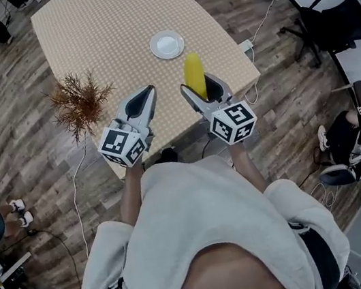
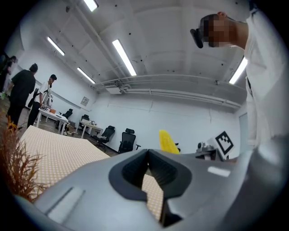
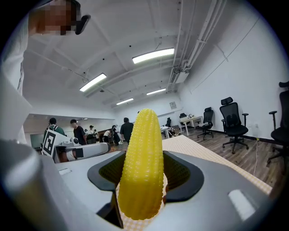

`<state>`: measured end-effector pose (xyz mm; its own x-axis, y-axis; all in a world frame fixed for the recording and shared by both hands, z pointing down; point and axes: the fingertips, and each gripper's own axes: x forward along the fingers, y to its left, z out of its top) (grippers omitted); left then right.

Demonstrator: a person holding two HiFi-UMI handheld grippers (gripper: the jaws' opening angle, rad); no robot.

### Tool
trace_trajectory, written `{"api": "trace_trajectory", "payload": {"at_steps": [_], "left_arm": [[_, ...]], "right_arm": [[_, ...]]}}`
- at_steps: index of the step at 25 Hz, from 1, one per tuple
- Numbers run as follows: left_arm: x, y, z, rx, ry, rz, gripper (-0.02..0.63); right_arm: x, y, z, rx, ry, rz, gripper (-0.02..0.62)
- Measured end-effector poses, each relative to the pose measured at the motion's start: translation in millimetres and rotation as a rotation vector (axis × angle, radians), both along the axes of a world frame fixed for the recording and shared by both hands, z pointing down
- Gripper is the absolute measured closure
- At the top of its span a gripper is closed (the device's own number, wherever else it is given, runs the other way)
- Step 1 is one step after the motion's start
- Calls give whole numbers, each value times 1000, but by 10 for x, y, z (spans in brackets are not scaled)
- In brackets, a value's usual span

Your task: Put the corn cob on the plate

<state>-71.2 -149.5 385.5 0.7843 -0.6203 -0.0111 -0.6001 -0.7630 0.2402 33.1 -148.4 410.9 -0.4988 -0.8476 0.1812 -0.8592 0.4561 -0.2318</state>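
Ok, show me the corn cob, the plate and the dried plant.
corn cob (image 1: 194,74), head view, middle of the yellow cob
plate (image 1: 167,45), head view, its bare centre
dried plant (image 1: 80,103), head view, centre of its branches

corn cob (image 1: 193,69) in right gripper (image 1: 199,84), plate (image 1: 167,44) beyond

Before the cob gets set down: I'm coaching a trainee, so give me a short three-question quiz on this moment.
1. True or false: the right gripper is shut on the corn cob.
2. The white plate is: A) bare, on the checkered table; B) under the corn cob; C) held in the left gripper.
3. What does the left gripper hold?

Key: 1 true. 2 A. 3 nothing; its jaws are together.
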Motion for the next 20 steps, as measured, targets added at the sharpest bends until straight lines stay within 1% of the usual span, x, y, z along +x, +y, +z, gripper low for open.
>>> {"api": "trace_trajectory", "payload": {"at_steps": [5,10,15,20], "left_arm": [[-108,-379,3,-6,11,8,598],[-158,-531,79,-28,16,9,598],[0,-631,135,-44,8,10,598],[144,-752,133,-47,1,-31,598]], "right_arm": [[-84,-396,-75,14,11,15,333],[-94,-489,-3,-10,17,31,333],[61,-553,92,-36,17,28,333],[250,-705,115,-44,2,4,333]]}}
